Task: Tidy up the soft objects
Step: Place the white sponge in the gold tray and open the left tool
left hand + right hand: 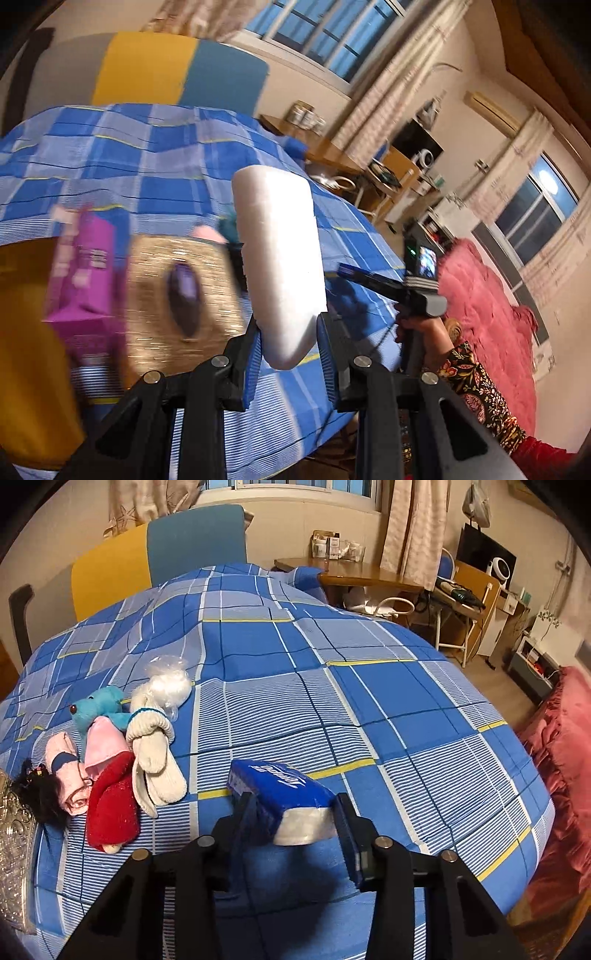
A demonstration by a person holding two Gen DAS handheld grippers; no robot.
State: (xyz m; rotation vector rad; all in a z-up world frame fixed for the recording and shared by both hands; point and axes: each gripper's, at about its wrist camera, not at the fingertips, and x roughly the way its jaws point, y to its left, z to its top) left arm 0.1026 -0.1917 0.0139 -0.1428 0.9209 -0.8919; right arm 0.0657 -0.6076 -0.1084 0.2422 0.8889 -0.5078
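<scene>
A: A bed under a blue, white and yellow checked cotton sheet (369, 709) fills both views, with curtained windows and a wooden desk behind. How far along are we?

B: Early, I'd judge. At the left of the right wrist view a heap of soft things lies unsorted: a teal plush toy (98, 709), cream knitted socks (155, 753), a red velvety cloth (110, 808) and a pink rolled cloth (64, 764).

A: And the tongs?

B: The left gripper (288, 354) is clenched on a white oblong foam block (280, 254), lifted clear of the sheet, centre frame. A golden woven basket (155, 291), blurred, sits left of it, a purple carton (88, 269) at its edge.

A: The right?

B: The right gripper (295, 823) brackets a blue plastic-wrapped tissue pack (284, 794), lower centre. Whether the pads press it yet, I cannot tell.
</scene>
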